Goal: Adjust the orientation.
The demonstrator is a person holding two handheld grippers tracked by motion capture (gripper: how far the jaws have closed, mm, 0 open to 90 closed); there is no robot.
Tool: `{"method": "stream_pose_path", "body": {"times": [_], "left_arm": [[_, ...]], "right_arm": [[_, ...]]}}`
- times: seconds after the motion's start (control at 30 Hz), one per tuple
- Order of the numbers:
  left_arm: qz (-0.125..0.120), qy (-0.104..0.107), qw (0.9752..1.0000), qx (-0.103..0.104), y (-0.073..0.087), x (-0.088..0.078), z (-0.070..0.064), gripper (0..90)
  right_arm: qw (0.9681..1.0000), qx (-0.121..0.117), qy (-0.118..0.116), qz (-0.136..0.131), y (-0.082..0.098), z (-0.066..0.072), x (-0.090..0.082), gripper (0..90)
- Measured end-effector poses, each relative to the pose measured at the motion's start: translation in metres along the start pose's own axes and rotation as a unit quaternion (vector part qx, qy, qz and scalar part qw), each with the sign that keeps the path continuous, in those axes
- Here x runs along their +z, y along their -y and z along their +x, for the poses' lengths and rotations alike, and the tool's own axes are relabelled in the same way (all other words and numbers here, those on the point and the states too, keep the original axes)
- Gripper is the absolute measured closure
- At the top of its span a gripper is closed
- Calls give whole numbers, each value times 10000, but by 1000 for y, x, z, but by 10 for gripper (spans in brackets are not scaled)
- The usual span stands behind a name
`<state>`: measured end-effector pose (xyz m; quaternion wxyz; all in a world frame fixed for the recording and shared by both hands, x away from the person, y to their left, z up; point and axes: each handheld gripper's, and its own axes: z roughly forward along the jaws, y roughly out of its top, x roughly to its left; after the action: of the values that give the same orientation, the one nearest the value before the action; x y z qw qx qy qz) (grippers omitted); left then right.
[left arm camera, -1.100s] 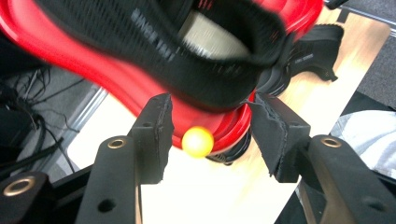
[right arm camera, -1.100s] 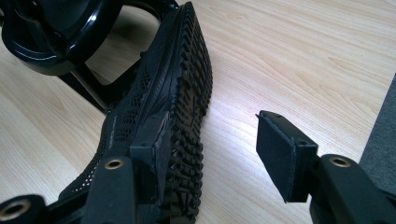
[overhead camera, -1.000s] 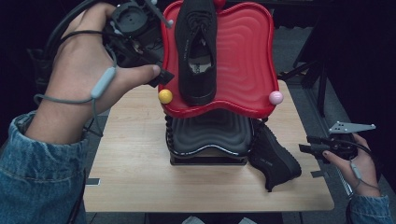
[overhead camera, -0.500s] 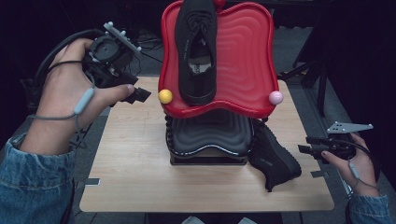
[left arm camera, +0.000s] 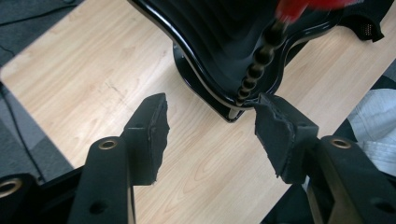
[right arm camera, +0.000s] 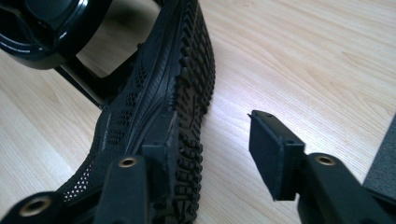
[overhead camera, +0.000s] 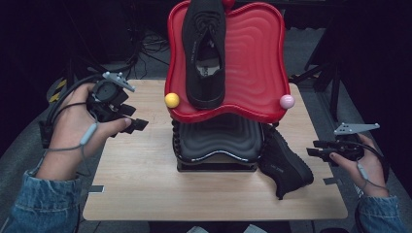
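Note:
A black shoe (overhead camera: pixel 204 53) lies on the red tray (overhead camera: pixel 252 58), the top tier of a stand. Below it sits a black tray (overhead camera: pixel 218 138). A second black shoe (overhead camera: pixel 284 162) leans on its side against the stand's right foot. My left gripper (overhead camera: pixel 133 117) hovers over the table's left part; its jaws have just been opening and stand open with nothing between them (left arm camera: pixel 210 130). My right gripper (overhead camera: pixel 313 148) is level at the table's right edge. Its jaws have just been closing and stand open (right arm camera: pixel 212 135), the left one beside the shoe's sole (right arm camera: pixel 187 84), only table in the gap.
A yellow ball (overhead camera: pixel 171 100) and a pink ball (overhead camera: pixel 286 101) cap the red tray's front corners. The wooden table (overhead camera: pixel 145 184) shows bare board in front and to the left of the stand. Dark floor and cables surround it.
My left hand has come down and to the left, away from the red tray's edge to the table's left side. The right hand has kept its place.

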<state>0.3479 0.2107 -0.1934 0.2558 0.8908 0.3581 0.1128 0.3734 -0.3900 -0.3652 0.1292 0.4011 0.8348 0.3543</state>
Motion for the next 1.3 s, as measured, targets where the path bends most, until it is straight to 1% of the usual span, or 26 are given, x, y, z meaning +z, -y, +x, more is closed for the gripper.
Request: {"method": "stream_pose_path", "body": {"times": [0.03, 0.07, 0.1, 0.13, 0.17, 0.2, 0.23, 0.27, 0.33, 0.37, 0.4, 0.43, 0.47, 0.53, 0.6, 0.63, 0.7, 0.73, 0.8, 0.83, 0.93, 0.97, 1.03, 1.1, 1.23, 1.3], "left_arm": [[2, 10, 10000, -2, 3, 4, 1, 450], [-12, 40, 10000, -28, 10, 13, 3, 449], [-12, 40, 10000, -28, 10, 13, 3, 448], [-9, 99, 9999, -73, 13, 18, 4, 446], [8, 133, 9999, -109, 18, 25, 5, 444], [28, 144, 9998, -120, 20, 27, 6, 443], [32, 155, 9998, -130, 23, 32, 7, 442], [32, 155, 9998, -130, 23, 32, 7, 440], [60, 207, 9996, -197, 30, 43, 9, 438], [74, 217, 9995, -213, 32, 46, 9, 437], [96, 229, 9994, -250, 35, 51, 9, 436], [96, 229, 9994, -250, 35, 51, 9, 436], [113, 238, 9993, -246, 37, 54, 10, 436], [151, 267, 9991, -302, 43, 63, 12, 434], [180, 266, 9990, -319, 46, 67, 13, 433], [180, 266, 9990, -319, 46, 67, 13, 431], [211, 256, 9989, -329, 48, 72, 14, 430], [211, 255, 9988, -353, 49, 73, 15, 429], [227, 279, 9986, -377, 51, 76, 16, 423], [228, 276, 9986, -394, 52, 78, 16, 420], [250, 288, 9984, -427, 56, 84, 18, 416], [250, 288, 9984, -427, 56, 84, 18, 415], [257, 295, 9983, -433, 58, 86, 19, 415], [274, 300, 9981, -460, 61, 88, 20, 414], [311, 338, 9978, -477, 64, 93, 20, 409], [297, 360, 9977, -498, 66, 95, 20, 407]], "right_arm": [[10000, -41, -23, 69, -3, 0, 2, 582], [9999, -72, -21, 93, -4, 0, 4, 608], [9999, -72, -21, 93, -4, 0, 4, 608], [9999, -135, 34, 88, -6, 2, 5, 682], [9999, -138, 54, 82, -7, 3, 5, 723], [9998, -144, 49, 97, -8, 4, 4, 760], [9998, -173, 49, 114, -8, 4, 4, 789], [9998, -173, 49, 114, -8, 4, 4, 789], [9996, -181, -42, 198, -11, 8, 5, 877], [9995, -193, -78, 249, -12, 10, 6, 894], [9993, -217, -115, 281, -12, 10, 7, 900], [9990, -243, -156, 338, -13, 12, 9, 900], [9990, -243, -156, 338, -13, 12, 9, 900], [9983, -286, -270, 438, -14, 16, 13, 900], [9977, -241, -380, 503, -14, 20, 15, 900], [9977, -241, -380, 503, -14, 20, 15, 900], [9965, -260, -533, 593, -16, 25, 18, 900], [9957, -322, -574, 657, -17, 28, 21, 900], [9952, -364, -586, 696, -17, 30, 23, 900], [9941, -400, -636, 786, -18, 34, 26, 900], [9920, -467, -720, 924, -18, 38, 32, 900], [9920, -467, -720, 924, -18, 38, 32, 900], [9908, -548, -722, 1003, -18, 41, 36, 900], [9901, -588, -661, 1094, -18, 42, 39, 900], [9901, -597, -636, 1099, -18, 42, 40, 900], [9904, -622, -521, 1117, -18, 42, 39, 900]]}}
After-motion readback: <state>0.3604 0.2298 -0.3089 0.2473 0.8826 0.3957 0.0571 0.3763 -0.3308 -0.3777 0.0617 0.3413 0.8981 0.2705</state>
